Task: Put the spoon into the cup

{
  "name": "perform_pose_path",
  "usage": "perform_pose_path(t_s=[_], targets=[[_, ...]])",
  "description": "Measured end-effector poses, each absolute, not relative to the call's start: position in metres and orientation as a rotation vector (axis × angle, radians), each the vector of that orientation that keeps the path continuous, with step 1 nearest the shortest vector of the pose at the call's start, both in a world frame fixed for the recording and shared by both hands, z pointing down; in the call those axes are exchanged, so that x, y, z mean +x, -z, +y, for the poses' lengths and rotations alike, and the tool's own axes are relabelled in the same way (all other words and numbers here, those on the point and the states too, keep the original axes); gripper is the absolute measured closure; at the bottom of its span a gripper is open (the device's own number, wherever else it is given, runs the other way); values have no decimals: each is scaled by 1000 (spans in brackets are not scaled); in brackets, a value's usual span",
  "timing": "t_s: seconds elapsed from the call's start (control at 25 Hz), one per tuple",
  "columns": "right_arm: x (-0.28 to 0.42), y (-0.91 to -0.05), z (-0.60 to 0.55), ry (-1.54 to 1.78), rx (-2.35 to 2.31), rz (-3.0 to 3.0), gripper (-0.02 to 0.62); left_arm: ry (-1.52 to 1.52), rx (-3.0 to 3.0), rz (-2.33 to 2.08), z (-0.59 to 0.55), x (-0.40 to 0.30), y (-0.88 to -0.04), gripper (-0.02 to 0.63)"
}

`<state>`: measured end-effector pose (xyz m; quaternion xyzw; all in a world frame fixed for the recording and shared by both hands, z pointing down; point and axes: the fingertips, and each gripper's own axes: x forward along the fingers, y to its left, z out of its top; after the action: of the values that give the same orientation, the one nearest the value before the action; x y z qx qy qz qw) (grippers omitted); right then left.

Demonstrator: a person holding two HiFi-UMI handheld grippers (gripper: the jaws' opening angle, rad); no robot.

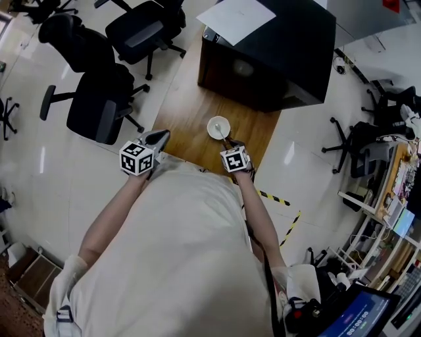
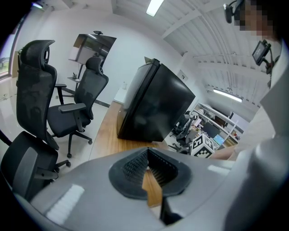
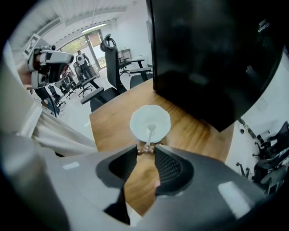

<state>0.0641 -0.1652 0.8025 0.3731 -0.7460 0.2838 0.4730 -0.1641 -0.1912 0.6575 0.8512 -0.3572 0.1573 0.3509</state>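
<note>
A white cup (image 1: 218, 127) stands on the wooden table (image 1: 191, 112), just beyond my right gripper (image 1: 229, 142). In the right gripper view the cup (image 3: 150, 122) has a scalloped rim, and a white spoon (image 3: 149, 133) rests with its bowl inside it. The spoon's brown handle end sits pinched between the jaw tips of the right gripper (image 3: 145, 149), which points steeply down. My left gripper (image 1: 158, 137) hovers at the table's near left edge, its jaws meeting at the tips with nothing between them (image 2: 147, 151).
A large black box (image 1: 276, 52) with a white sheet of paper (image 1: 237, 16) on top fills the far end of the table. Black office chairs (image 1: 99, 105) stand to the left on the pale floor. Yellow-black tape (image 1: 279, 197) marks the floor at the right.
</note>
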Motion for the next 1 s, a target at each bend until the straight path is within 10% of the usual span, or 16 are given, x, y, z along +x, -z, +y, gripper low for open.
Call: perform_pose_path(t_s=[1.0], targets=[[31, -737, -190, -700, 1405, -2010, 410, -364, 2321, -732, -215, -217, -648, 606]])
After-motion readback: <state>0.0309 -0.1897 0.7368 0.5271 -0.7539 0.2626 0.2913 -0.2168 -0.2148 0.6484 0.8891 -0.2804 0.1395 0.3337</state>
